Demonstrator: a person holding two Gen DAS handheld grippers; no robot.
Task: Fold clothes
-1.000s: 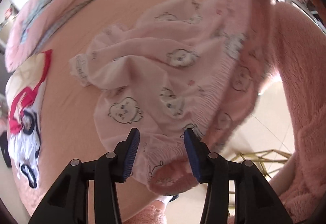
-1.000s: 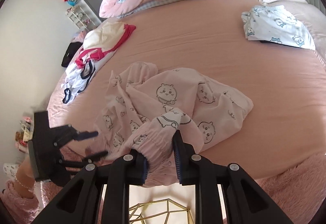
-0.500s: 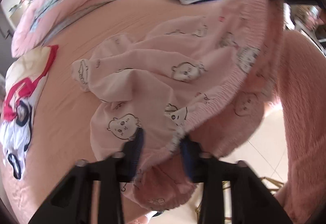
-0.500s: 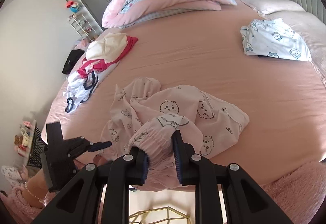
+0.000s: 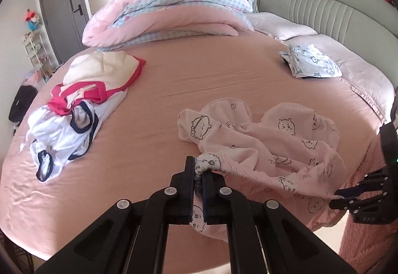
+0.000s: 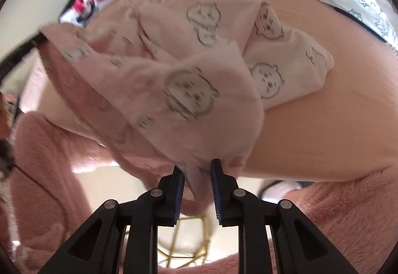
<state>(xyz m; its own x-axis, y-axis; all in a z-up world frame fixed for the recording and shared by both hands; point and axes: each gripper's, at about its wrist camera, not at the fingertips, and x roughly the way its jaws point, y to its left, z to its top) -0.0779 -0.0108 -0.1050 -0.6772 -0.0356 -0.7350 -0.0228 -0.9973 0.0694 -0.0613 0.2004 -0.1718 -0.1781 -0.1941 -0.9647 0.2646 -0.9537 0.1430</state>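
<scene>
The left gripper (image 5: pixel 197 174), wide open a second ago with the pink bear-print pyjama pants (image 5: pixel 271 139) loose between its fingers, now clamps the gathered waistband at lower centre of its view. Its camera has tipped up, so the folded quilt (image 5: pixel 169 15) and grey headboard (image 5: pixel 323 7) fill the top of the frame. The right gripper (image 6: pixel 197 174) now looks steeply down, the blurred fabric spreading across the frame above its fingers.

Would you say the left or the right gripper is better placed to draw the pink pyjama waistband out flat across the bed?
Left. The left gripper is shut on the pink pyjama waistband over open bed; the right gripper holds the other end at the bed's edge.
</scene>
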